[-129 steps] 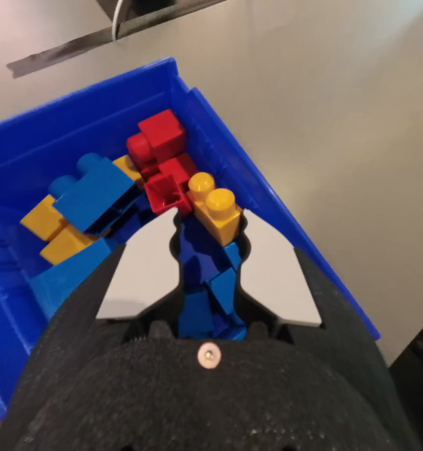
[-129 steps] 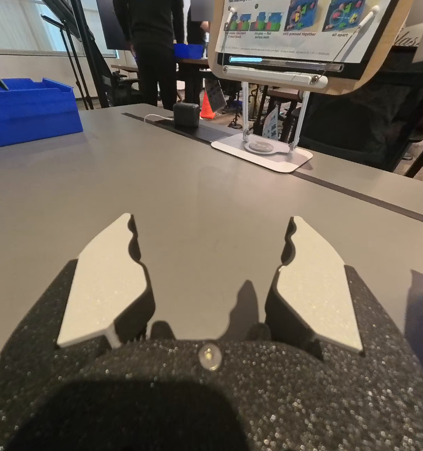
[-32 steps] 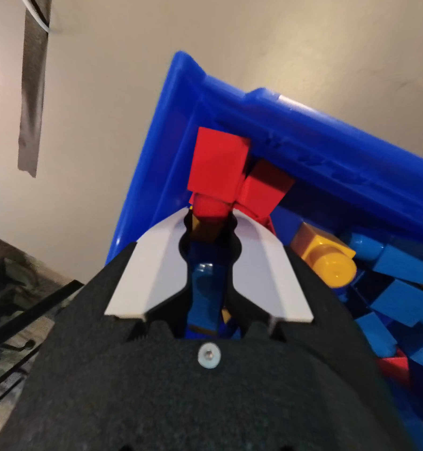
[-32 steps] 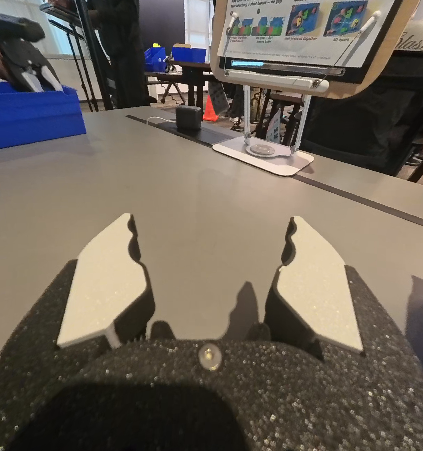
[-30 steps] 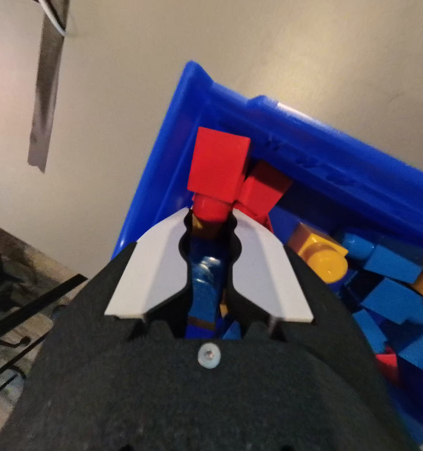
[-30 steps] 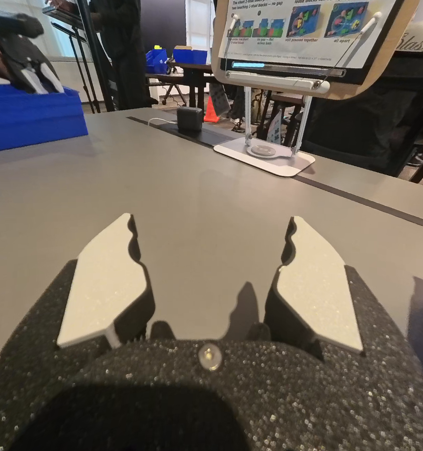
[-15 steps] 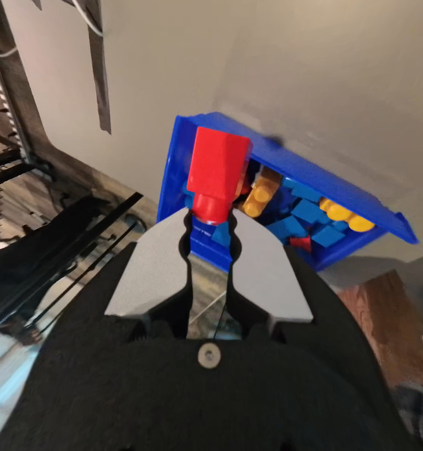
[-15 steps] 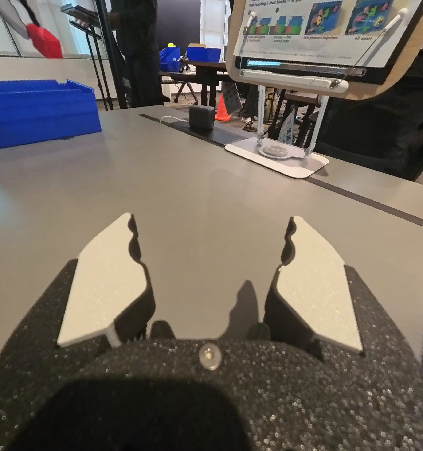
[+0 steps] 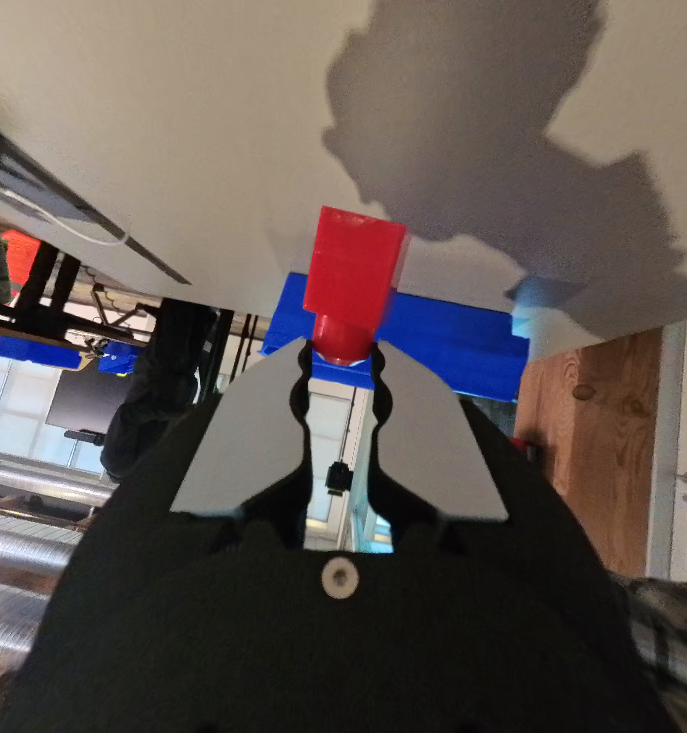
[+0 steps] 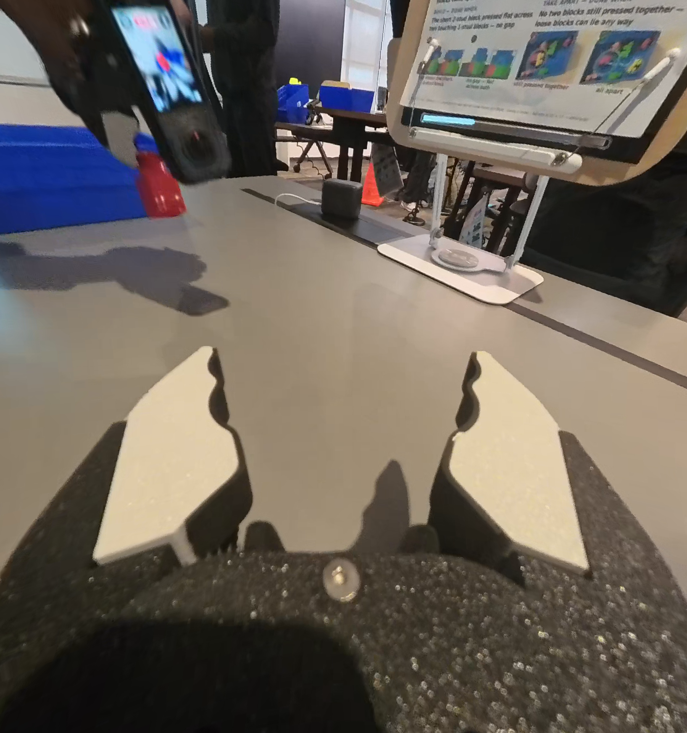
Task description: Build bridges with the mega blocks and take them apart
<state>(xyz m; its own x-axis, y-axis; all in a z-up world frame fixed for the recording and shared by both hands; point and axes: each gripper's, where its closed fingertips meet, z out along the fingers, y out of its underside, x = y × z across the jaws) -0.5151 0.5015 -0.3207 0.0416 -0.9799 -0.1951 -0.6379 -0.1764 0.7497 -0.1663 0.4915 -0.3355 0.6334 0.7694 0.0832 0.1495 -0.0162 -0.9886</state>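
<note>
Right gripper (image 10: 342,380) sits low over grey table (image 10: 334,309), jaws wide apart, nothing between. Far left, blurry left gripper (image 10: 135,131) pinches red block (image 10: 160,190) by its stud, probably just above table, beside blue bin (image 10: 48,178). Tablet stand (image 10: 465,261) at right.

Printed lines and picture captions stand on the instruction sheet (image 10: 548,51) clipped to its stand.
</note>
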